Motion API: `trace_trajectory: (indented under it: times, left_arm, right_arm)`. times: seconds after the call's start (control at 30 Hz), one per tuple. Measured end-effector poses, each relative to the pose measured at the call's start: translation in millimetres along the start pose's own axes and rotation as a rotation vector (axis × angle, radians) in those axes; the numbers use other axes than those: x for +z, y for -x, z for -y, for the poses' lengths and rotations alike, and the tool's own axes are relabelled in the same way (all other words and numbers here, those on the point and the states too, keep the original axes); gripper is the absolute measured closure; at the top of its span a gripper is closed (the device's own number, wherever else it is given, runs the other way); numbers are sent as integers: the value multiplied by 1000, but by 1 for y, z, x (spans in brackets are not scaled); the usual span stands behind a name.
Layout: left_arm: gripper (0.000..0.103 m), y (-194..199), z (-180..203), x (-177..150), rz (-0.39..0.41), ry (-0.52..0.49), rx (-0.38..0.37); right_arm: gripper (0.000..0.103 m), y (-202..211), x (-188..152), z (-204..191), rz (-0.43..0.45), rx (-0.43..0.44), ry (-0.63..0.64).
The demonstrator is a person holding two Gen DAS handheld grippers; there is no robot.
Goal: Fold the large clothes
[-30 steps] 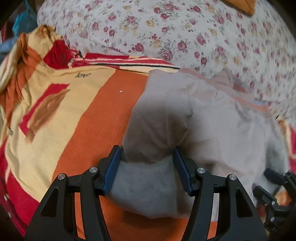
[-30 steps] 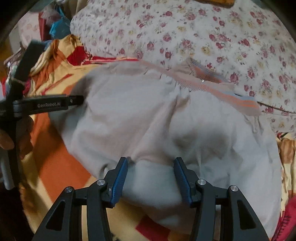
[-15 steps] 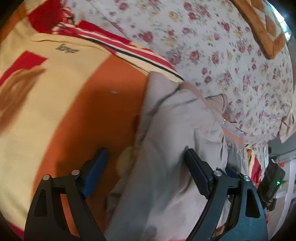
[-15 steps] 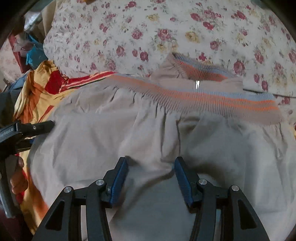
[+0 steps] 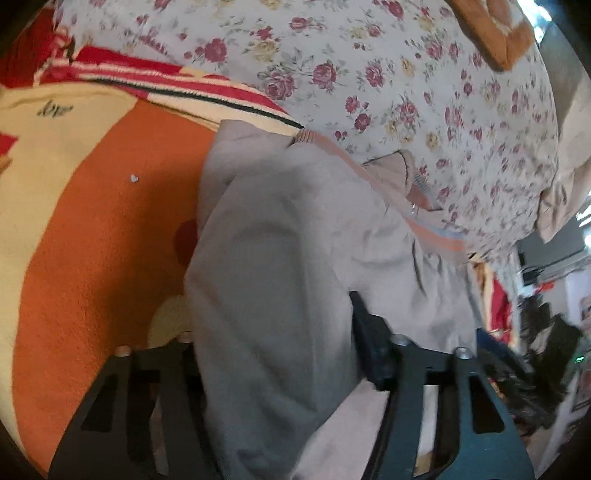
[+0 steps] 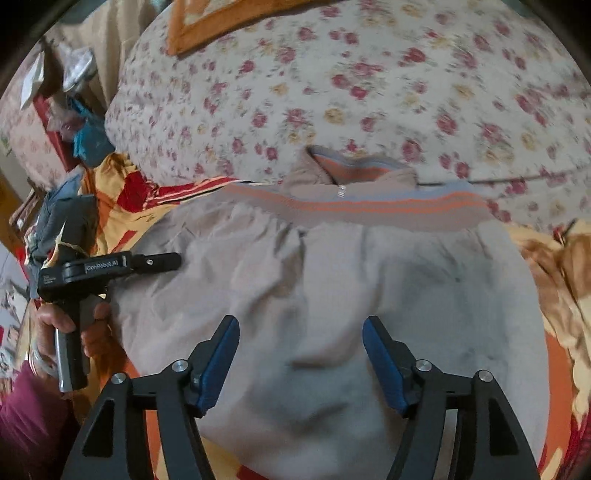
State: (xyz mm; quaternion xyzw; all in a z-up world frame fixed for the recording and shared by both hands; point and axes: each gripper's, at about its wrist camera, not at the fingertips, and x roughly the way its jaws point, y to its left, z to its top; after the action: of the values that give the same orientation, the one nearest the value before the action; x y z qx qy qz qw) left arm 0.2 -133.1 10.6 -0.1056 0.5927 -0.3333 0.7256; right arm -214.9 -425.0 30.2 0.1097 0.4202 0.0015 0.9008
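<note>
A beige jacket with an orange and grey striped knit hem lies folded on an orange, yellow and red blanket. My right gripper is open just above the jacket's near edge, holding nothing. My left gripper is open wide, and a fold of the jacket lies between and over its jaws, hiding the left finger. From the right wrist view the left gripper reaches in at the jacket's left edge.
A large floral duvet is heaped right behind the jacket. Loose clothes are piled at the far left. An orange patterned cloth lies on top of the duvet. Room clutter shows at the right.
Both grippers have drawn back a little from the jacket. The right gripper's jaws stand wider apart. The left gripper has tilted, and the jacket's edge now drapes over its left finger.
</note>
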Motion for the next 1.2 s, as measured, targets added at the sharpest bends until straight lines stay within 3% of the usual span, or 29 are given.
trace_trajectory:
  times: [0.13, 0.3, 0.47, 0.63, 0.7, 0.93, 1.2]
  left_arm:
    - [70, 6, 14, -5, 23, -27, 13]
    - [73, 22, 34, -11, 64, -55, 12]
    - [76, 40, 57, -14, 74, -76, -16]
    - [78, 57, 105, -18, 80, -123, -85]
    - [78, 57, 132, -21, 77, -152, -91]
    - [79, 6, 234, -35, -4, -290, -91]
    - [78, -95, 291, -70, -154, -346, -59]
  right_arm:
    - [36, -6, -5, 15, 1, -9, -27]
    - [37, -26, -9, 26, -54, -84, -12]
    - [37, 10, -9, 34, -1, -54, -56]
    - [37, 50, -24, 72, 11, -166, -105]
    - [37, 68, -30, 94, 42, -166, -167]
    - [37, 102, -44, 159, 173, -85, -403]
    - [37, 89, -45, 196, 140, -97, -482]
